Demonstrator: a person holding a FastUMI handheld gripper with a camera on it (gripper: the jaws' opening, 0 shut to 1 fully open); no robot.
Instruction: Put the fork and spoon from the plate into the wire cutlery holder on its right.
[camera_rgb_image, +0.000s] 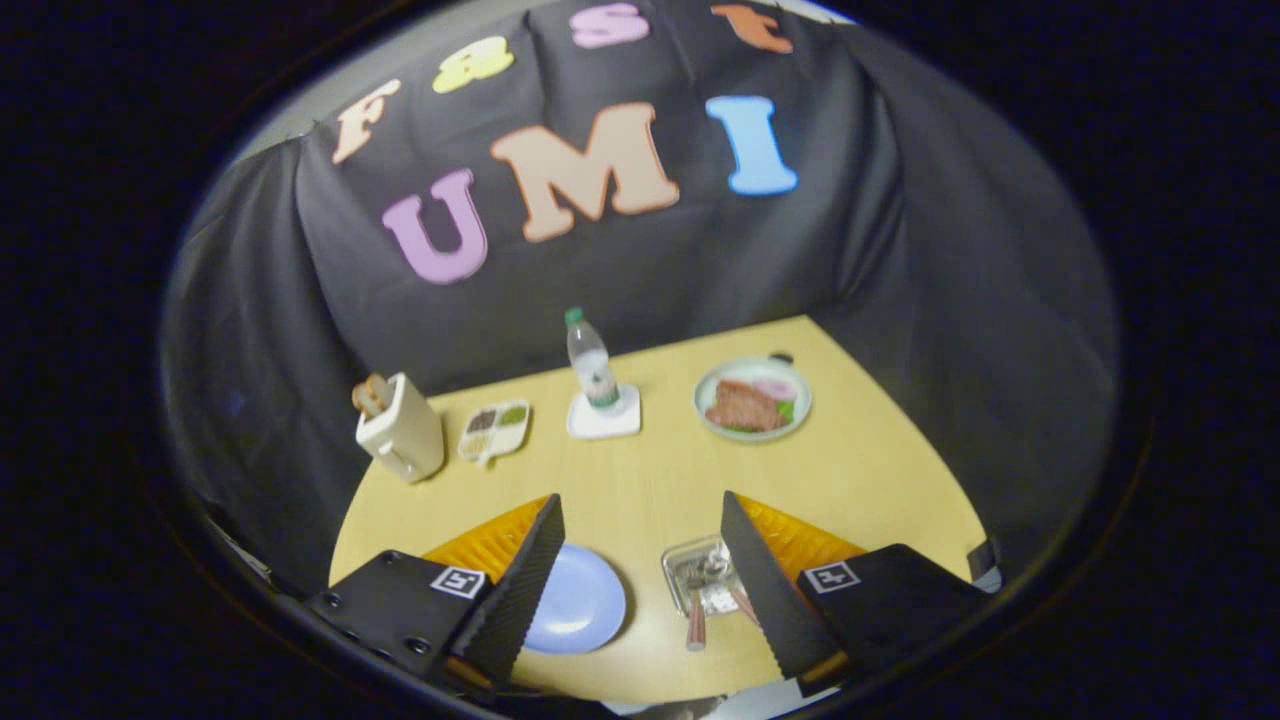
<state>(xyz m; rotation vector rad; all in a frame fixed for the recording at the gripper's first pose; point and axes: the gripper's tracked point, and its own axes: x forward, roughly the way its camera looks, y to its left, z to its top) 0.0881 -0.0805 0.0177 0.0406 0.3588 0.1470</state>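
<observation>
Your gripper hangs wide open and empty above the table's near edge, blue plate bare, fork and spoon in the wire cutlery holder beside the right finger.

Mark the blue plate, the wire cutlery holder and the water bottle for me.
Blue plate (580, 603), gripper view: bare middle of the dish.
Wire cutlery holder (690, 566), gripper view: its near-left rim.
Water bottle (593, 368), gripper view: mid body, on the label.
</observation>
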